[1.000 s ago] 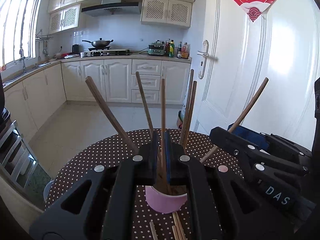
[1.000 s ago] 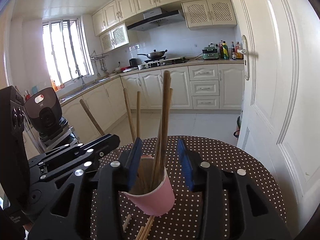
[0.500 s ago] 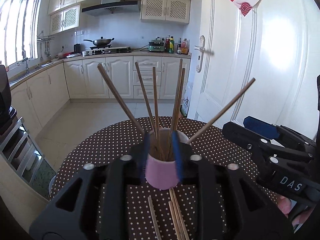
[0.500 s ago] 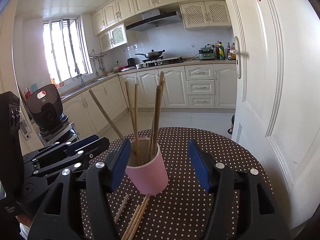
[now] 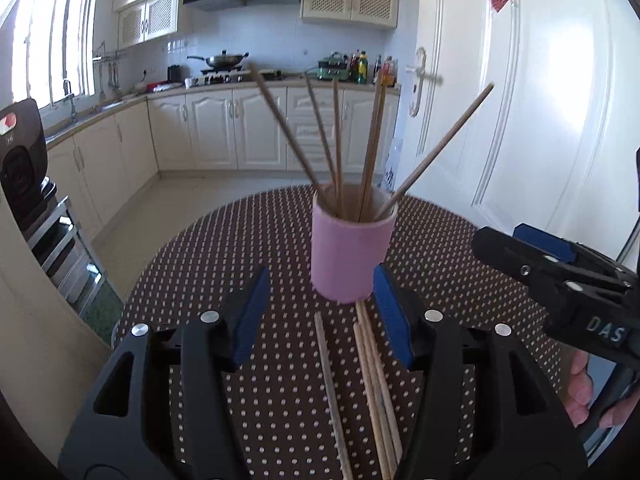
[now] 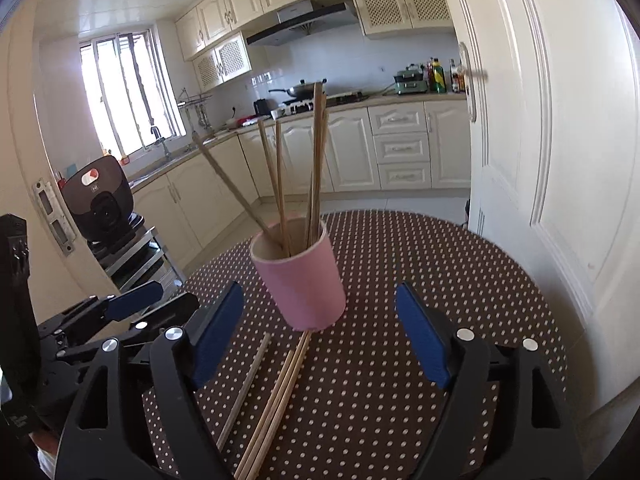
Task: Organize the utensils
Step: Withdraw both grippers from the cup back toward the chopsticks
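A pink cup (image 5: 350, 254) (image 6: 300, 284) stands upright on the dotted tablecloth (image 5: 224, 272) (image 6: 420, 280), and several wooden chopsticks (image 5: 338, 148) (image 6: 316, 160) fan out of it. More chopsticks (image 5: 374, 384) (image 6: 280, 388) lie flat on the cloth, just short of the cup. My left gripper (image 5: 320, 320) sits over these loose sticks, its jaws opening with nothing pressed between the blue pads. My right gripper (image 6: 320, 332) is just short of the cup, jaws also opening, touching nothing. Each gripper shows at the edge of the other's view.
The round table ends a little past the cup. A white door (image 6: 560, 160) stands close on the right. Kitchen cabinets (image 5: 224, 132) and a stove with a wok line the far wall. A black appliance (image 6: 102, 200) sits on a rack at the left.
Both grippers let go and drew back from the cup. The left jaws released a chopstick into it; the right jaws widened away from the cup. Loose chopsticks on the cloth came into view.
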### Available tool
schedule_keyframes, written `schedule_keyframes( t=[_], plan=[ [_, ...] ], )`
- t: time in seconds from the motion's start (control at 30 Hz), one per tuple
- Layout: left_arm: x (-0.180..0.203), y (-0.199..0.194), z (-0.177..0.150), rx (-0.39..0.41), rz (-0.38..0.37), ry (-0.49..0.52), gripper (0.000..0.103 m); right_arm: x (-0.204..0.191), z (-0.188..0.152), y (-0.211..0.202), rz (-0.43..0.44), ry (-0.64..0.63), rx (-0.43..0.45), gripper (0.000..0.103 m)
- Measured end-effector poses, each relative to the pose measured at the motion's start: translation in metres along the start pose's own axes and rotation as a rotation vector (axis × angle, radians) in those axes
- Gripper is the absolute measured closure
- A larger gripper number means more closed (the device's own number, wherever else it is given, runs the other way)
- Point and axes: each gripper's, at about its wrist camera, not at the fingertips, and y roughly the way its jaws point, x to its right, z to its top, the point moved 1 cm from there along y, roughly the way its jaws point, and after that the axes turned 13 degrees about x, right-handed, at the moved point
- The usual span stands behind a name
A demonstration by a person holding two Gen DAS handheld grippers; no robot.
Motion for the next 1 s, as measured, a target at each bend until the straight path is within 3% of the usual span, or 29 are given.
schedule_keyframes(
  t=[0.47,1.0],
  plan=[
    [-0.03,0.012,-0.057,-0.161,0.027,-0.095,0.044,-0.003,-0.052,0.007,-0.06,0.015,-0.181,0.027],
    [-0.053,0.0,-0.081,-0.184,0.026,-0.121,0.038,-0.012,-0.083,0.01,-0.127,0.009,-0.259,0.027]
  ],
)
